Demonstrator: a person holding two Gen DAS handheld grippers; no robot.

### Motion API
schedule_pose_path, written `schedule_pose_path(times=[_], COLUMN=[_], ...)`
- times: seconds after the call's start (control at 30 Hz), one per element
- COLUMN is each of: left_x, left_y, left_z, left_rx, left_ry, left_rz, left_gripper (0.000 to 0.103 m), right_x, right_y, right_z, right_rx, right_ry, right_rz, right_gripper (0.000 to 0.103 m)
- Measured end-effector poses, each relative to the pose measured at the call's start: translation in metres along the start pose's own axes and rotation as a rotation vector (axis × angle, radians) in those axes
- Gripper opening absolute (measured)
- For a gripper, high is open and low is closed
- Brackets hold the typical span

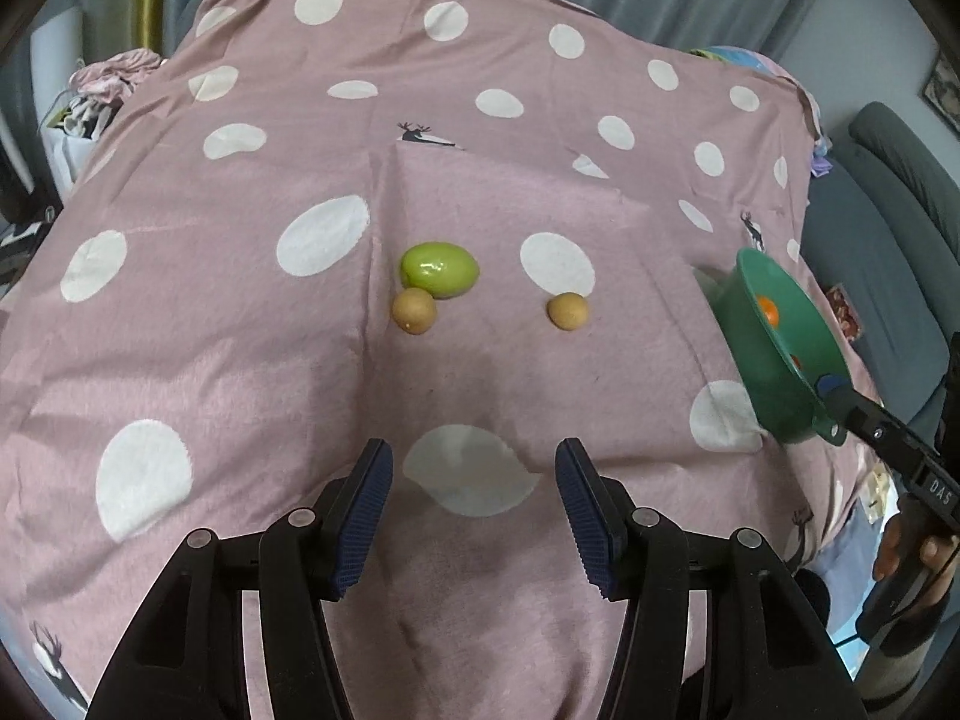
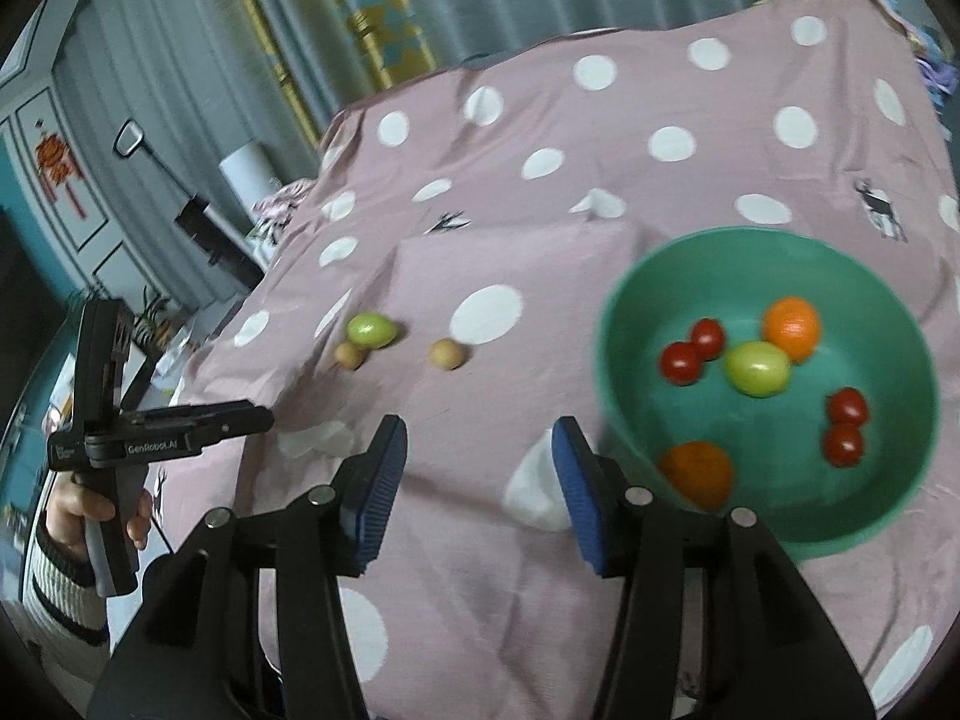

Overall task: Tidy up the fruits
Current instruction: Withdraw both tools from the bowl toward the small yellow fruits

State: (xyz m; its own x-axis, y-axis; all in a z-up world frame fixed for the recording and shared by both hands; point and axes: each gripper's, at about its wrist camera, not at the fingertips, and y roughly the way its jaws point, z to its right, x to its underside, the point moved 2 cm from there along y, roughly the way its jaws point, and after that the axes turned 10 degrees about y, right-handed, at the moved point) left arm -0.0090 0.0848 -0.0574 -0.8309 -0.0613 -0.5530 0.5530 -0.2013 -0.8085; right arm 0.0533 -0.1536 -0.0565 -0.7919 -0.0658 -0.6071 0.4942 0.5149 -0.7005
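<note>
Reading from the left: noted the left gripper (image 1: 474, 462) with pads spread apart and empty, poised above the dotted cloth (image 1: 210, 330), short of the loose fruit. Judged the step in hand to be a reach for one of three pieces lying on the cloth, well apart from the green bowl (image 1: 774, 360).

Located the first brown fruit (image 1: 414, 311) furthest left, touching the green fruit (image 1: 440, 269) just behind it. Located the second brown fruit (image 1: 567, 311) alone to the right, apart from both. Found the bowl further right again, near the cloth's edge, already loaded with small red fruit (image 2: 681, 362), two orange pieces (image 2: 792, 327) and a second green fruit (image 2: 756, 367).

Noted the right gripper (image 2: 479, 438) likewise spread apart, with nothing between the pads and the right pad close beside the bowl's near rim. Could not tell whether touching.

Recorded the green fruit as egg-shaped, lying on its side, long axis running across the left wrist view, narrower end seemingly pointing right. Placed that axis roughly in line with the gap between the left pads.

Judged the following sound practice:
- Started with the lone brown fruit, or approached the green one from behind, to avoid nudging the touching neighbour.
- Rolled the wrist before closing on the green fruit, to grip across its short width instead of end to end.
- Closed gently; expected a glossy, rounded skin to slip easily.
</note>
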Motion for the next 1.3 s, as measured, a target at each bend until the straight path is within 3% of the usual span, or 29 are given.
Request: schedule_pose_path(times=[0.67,1.1,1.3], left_x=[-0.017,-0.049,-0.06], left_y=[0.019,0.046,0.065], left_z=[-0.015,-0.013,-0.011], left_rx=[0.05,0.049,0.006], left_ry=[0.028,0.114,0.14], left_rz=[0.02,-0.001,-0.046], left_gripper=[0.056,0.056,0.056], right_x=[-0.002,-0.022,-0.028], right_y=[0.079,0.142,0.153], right_z=[-0.04,-0.038,-0.038], right_rx=[0.0,0.042,0.033], right_ry=[-0.109,-0.139,-0.155], right_rz=[-0.156,-0.218,-0.227], right_gripper=[0.051,0.051,0.051])
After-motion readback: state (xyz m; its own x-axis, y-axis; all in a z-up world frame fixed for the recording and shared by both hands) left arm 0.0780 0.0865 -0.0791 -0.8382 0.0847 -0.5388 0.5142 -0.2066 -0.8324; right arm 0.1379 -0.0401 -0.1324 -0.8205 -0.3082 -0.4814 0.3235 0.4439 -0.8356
